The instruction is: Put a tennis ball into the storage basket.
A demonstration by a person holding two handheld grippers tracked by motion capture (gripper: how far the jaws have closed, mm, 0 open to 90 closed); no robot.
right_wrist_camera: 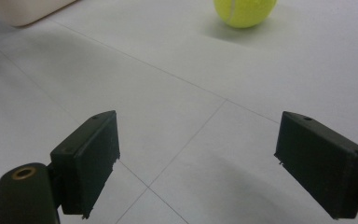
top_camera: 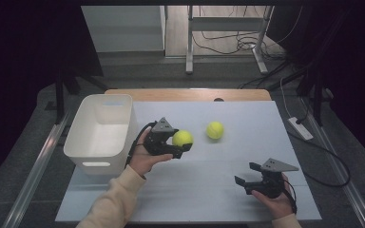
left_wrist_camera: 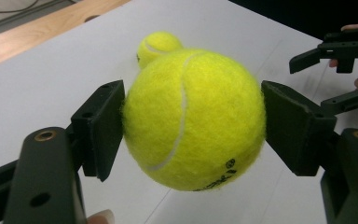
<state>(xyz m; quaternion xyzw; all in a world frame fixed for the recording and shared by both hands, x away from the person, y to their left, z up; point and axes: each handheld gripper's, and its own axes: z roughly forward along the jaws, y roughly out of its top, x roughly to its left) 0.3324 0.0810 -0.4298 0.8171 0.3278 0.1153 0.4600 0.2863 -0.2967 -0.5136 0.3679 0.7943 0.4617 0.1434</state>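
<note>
- Tennis ball right in the grip of the left gripper, both black pads pressed against its sides, one on either flank, and the white seam curving down its face between them.
- Ball sits clear of the white table surface, nothing under it but air in the left gripper view, and the printed lettering shows on its underside.
- From above, that held ball pokes out past the gripper's tips, on the side away from the white bin; the bin stands just behind the left hand, open top, pale inside.
- Second tennis ball lies on the table beyond the held one, a short way past the left gripper's tips and apart from it; in the left gripper view it peeks out from behind the clamped ball.
- Right gripper over on the near side, well apart from the left one, jaws spread wide with nothing between them, just bare table and its thin seam lines.
- Looking along those open jaws, the loose ball is far ahead, up at the top edge, resting on the surface.
- Right hand wraps the gripper body low over the table, with the grey three-cornered plate on top.
</note>
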